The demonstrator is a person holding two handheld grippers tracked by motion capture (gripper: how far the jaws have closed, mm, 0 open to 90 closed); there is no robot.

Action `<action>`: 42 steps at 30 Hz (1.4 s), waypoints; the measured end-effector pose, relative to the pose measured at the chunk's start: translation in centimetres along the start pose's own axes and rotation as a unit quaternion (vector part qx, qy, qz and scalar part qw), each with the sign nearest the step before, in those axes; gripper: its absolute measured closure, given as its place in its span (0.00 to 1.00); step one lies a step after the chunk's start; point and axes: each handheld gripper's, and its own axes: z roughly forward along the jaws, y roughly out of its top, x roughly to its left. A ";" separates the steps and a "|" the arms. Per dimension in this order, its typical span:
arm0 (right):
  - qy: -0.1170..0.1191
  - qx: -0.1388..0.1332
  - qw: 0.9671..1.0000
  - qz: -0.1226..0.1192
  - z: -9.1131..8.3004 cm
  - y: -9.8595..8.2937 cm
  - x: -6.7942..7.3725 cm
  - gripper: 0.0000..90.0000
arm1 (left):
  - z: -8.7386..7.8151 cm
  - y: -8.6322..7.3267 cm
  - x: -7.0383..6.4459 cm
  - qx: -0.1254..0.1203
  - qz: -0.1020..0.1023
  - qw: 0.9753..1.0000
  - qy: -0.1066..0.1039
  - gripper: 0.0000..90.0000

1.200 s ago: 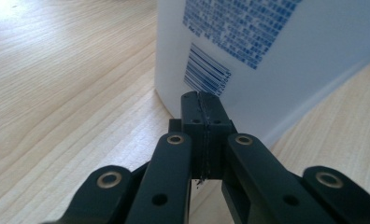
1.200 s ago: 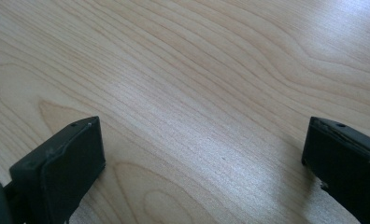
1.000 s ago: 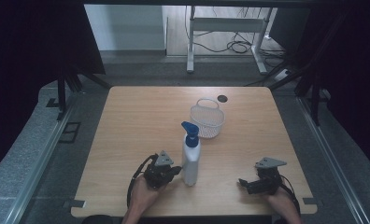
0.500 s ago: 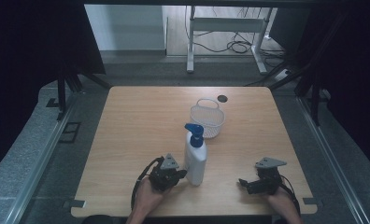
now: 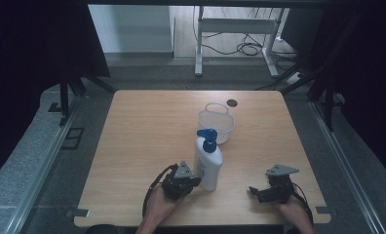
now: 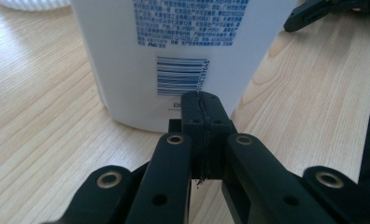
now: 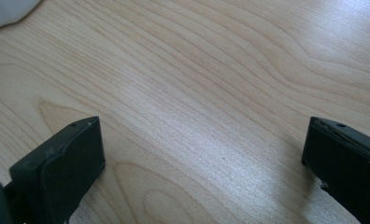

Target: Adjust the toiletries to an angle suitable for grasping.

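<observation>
A white pump bottle (image 5: 208,163) with a blue pump head stands upright near the table's front, between my two grippers. My left gripper (image 5: 195,180) is shut with nothing in it. In the left gripper view its closed tips (image 6: 202,100) rest against the bottle (image 6: 174,56) low on the back label, just under the barcode. My right gripper (image 5: 256,193) lies on the table to the bottle's right, apart from it. Its jaws (image 7: 202,140) are open, with bare wood between them.
A white mesh basket (image 5: 216,122) stands just behind the bottle. A small black round disc (image 5: 231,102) lies near the far edge of the wooden table (image 5: 142,136). The right gripper (image 6: 323,9) shows at the top right of the left gripper view.
My left gripper has slid to the right, and the bottle has shifted a little to the right with it. The right gripper has not moved.
</observation>
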 end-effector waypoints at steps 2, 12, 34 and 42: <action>0.000 0.000 1.000 0.000 0.0 0.0 0.0 0.00 | 0.3 0.1 -0.1 -0.001 0.002 1.000 -0.004 0.99; 0.000 0.000 1.000 0.000 0.0 0.0 0.0 0.00 | 0.5 0.5 -0.4 0.002 0.014 1.000 -0.003 0.99; 0.000 0.000 1.000 0.000 0.0 0.0 0.0 0.00 | -2.2 -0.1 -0.4 -0.003 0.009 1.000 0.030 0.54; 0.000 0.000 1.000 0.000 0.0 0.0 0.0 0.00 | -3.5 -1.7 0.0 0.002 -0.001 0.999 0.054 0.36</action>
